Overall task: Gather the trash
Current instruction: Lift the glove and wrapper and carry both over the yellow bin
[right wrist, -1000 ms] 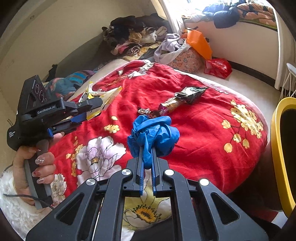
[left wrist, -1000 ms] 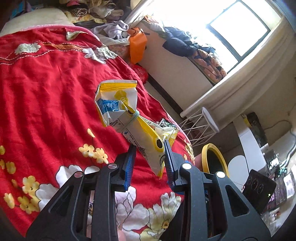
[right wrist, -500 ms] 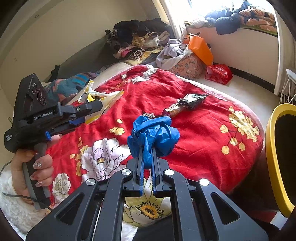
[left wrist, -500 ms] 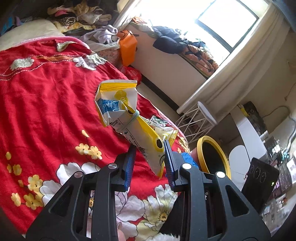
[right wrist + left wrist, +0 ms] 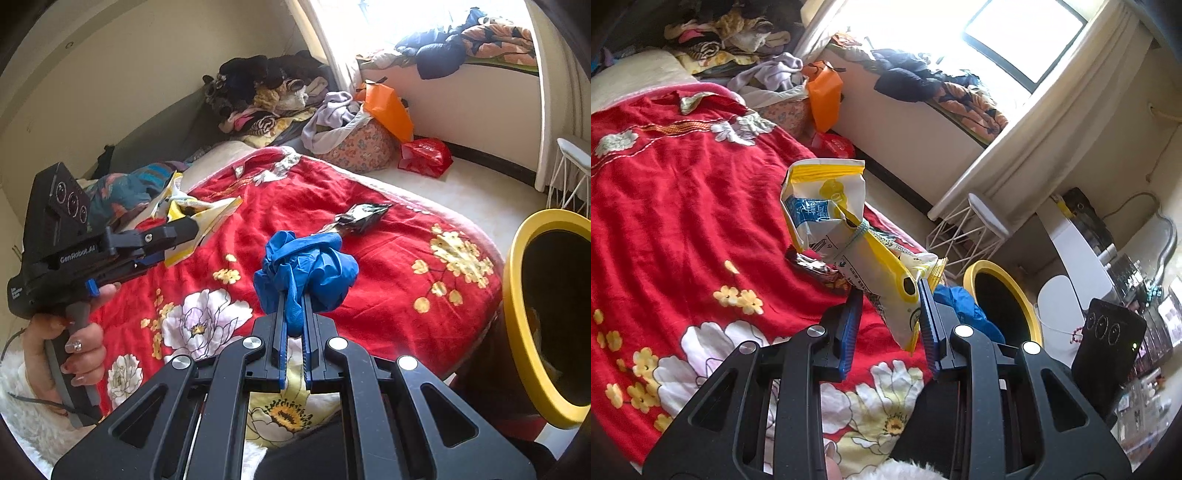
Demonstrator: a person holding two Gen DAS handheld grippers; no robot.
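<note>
Left gripper (image 5: 888,317): jaws partly open, clamped on the yellow wrapper (image 5: 849,251). Right gripper (image 5: 294,325): jaws closed on the blue glove (image 5: 306,269). Bin (image 5: 517,314) stands at 3 o'clock off the bed (image 5: 369,258). Carry each item over the rim, then release. One wrapper (image 5: 358,216) remains at 12 o'clock.

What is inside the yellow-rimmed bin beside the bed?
The yellow-rimmed bin shows only a dark interior in both views; its bottom and any contents are hidden in shadow, and the frame edge crops it.
</note>
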